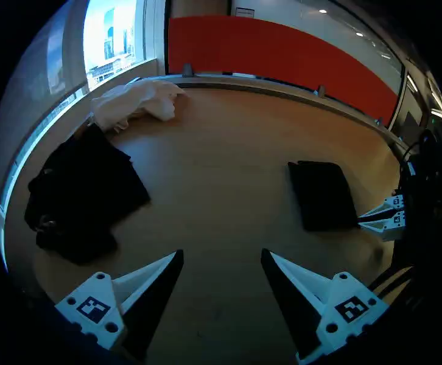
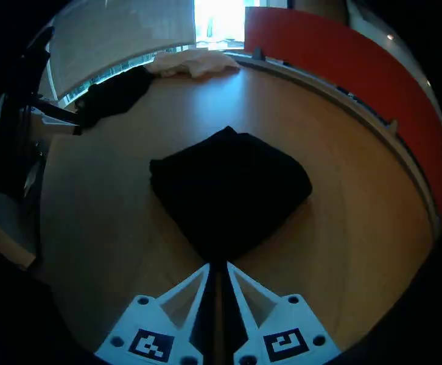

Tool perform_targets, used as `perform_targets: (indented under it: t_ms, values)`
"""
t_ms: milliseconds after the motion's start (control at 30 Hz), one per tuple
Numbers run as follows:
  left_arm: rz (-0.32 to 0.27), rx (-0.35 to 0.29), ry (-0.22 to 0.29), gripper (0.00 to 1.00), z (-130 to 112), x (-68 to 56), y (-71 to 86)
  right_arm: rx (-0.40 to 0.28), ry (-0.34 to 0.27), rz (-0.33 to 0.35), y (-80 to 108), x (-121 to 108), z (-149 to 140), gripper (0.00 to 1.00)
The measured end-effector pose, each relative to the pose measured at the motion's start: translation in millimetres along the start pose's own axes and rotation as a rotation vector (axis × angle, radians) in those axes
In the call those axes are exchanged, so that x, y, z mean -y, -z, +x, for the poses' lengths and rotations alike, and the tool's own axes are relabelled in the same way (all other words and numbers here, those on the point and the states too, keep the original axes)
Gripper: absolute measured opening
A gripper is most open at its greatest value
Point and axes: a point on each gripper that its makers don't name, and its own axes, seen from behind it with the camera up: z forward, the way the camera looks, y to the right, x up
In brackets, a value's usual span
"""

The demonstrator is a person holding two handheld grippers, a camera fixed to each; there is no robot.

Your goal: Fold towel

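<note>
A folded black towel lies flat on the wooden table. My right gripper is at its near corner, fingers shut on the cloth with only a narrow gap between them. In the left gripper view the same towel sits at the right, and the right gripper touches its near edge. At the bottom of that view, my left gripper hangs open over bare table, holding nothing. The left gripper also appears at the far left of the right gripper view.
A loose heap of black cloth lies by the window edge, with a crumpled white cloth behind it. Both also appear at the back of the right gripper view: black heap, white cloth. A red wall panel runs behind the table.
</note>
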Motion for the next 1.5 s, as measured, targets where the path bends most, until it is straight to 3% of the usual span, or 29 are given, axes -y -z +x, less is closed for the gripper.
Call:
perform_targets:
  t_ms: [300,633,1100,1500]
  values:
    - [-0.001,0.000,-0.002,0.94,0,1.0,0.0,-0.022,0.022,-0.016,6.3,-6,11,0.03]
    - [-0.003,-0.011,-0.011,0.94,6,1.6,2.2,-0.115,0.057,-0.053,29.1,-23,65,0.03]
    - [-0.016,-0.033,-0.030,0.94,20,-4.9,4.4,-0.255,0.087,-0.111,80.1,-48,144,0.03]
    - [-0.036,-0.038,-0.044,0.94,25,-18.0,3.0,-0.313,0.056,-0.173,118.3,-73,161,0.03]
